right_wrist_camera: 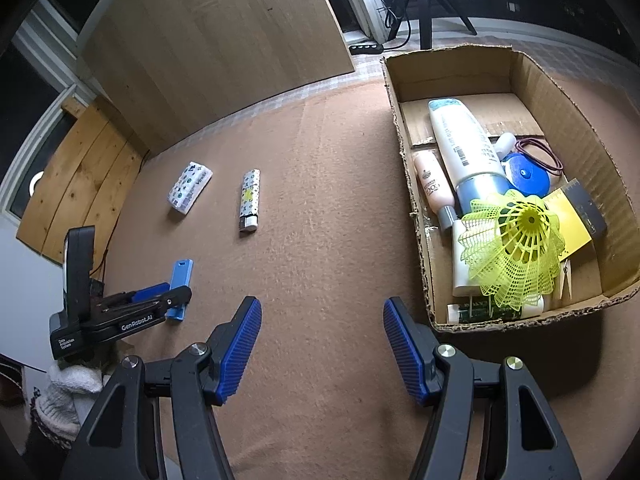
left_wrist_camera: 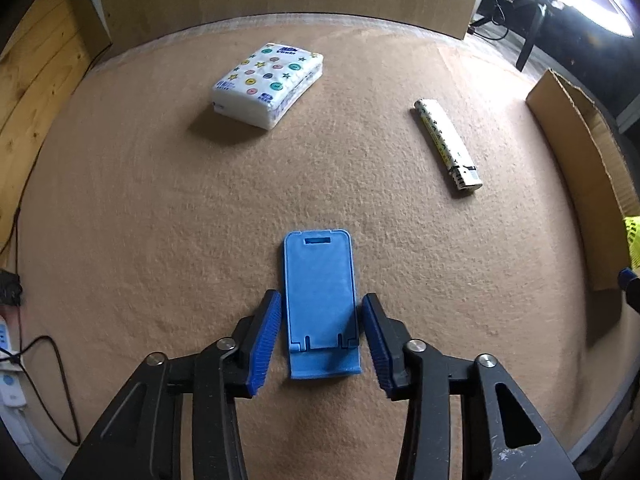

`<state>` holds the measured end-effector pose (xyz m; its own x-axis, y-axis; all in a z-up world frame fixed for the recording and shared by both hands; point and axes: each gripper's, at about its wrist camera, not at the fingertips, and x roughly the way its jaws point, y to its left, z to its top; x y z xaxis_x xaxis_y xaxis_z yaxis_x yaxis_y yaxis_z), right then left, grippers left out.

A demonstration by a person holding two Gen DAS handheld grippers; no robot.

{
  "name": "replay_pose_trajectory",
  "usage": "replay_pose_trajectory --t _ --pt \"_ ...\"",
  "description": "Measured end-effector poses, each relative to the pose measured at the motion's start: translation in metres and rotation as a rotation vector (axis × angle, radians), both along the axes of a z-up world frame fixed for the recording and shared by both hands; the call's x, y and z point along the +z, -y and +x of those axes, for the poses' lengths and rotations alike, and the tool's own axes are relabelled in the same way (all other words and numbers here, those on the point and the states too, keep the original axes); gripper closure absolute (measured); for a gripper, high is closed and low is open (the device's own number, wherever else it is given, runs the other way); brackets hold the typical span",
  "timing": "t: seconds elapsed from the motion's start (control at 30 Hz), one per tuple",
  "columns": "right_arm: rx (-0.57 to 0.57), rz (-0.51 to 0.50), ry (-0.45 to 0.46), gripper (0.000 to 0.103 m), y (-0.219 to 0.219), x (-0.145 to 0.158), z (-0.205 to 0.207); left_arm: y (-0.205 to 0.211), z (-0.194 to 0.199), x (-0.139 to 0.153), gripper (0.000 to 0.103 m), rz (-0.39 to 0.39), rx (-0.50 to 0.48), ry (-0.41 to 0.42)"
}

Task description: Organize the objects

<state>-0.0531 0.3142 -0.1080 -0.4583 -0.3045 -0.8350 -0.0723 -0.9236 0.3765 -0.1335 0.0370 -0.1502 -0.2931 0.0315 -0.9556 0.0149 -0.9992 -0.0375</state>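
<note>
Flat blue plastic phone stand (left_wrist_camera: pixel 320 300) is straddled by left gripper (left_wrist_camera: pixel 320 336) on fuzzy tan felt (left_wrist_camera: pixel 160 220), ribbed pads spread, not touching; right gripper (right_wrist_camera: pixel 322 344) spread w/ nothing held; cardboard box (right_wrist_camera: pixel 412 184) cut off.

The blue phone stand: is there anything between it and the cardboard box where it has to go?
Nothing visible blocks it. The blue phone stand lies flat between the left gripper's open jaws. From there to the cardboard box, only bare mat shows; the lighter lies farther back, off the path.

Makeshift home recording corner: tan felt-covered tabletop (right_wrist_camera: pixel 320 200), pale wooden panel backdrop (right_wrist_camera: pixel 216 36), black camera tripod (right_wrist_camera: pixel 424 4), white power strip (left_wrist_camera: pixel 8 376) with trailing cables.
</note>
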Motion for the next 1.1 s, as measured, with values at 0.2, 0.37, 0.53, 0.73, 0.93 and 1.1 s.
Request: replay_pose_trajectory --t 0.2,0.37,0.53,0.73,0.93,1.1 --pt "-0.008 -0.006 -0.005 0.043 -0.002 0.002 0.003 0.000 0.002 0.002 0.064 0.015 0.000 -0.001" --pt "-0.013 0.014 -0.020 0.043 -0.006 0.006 0.008 -0.005 0.004 0.008 0.064 0.055 -0.011 -0.002" --pt "-0.015 0.039 -0.037 0.043 -0.012 0.013 0.016 -0.028 0.001 0.028 0.064 0.075 -0.062 -0.039" --pt "-0.032 0.071 -0.052 0.043 -0.023 0.020 0.032 -0.071 -0.022 0.061 0.064 0.101 -0.161 -0.103" --pt "-0.061 0.061 -0.050 0.043 -0.042 0.024 0.052 -0.137 -0.056 0.086 0.064 0.130 -0.259 -0.153" --pt "-0.087 0.060 -0.042 0.043 -0.057 0.023 0.067 -0.190 -0.081 0.097 0.064 0.148 -0.322 -0.168"
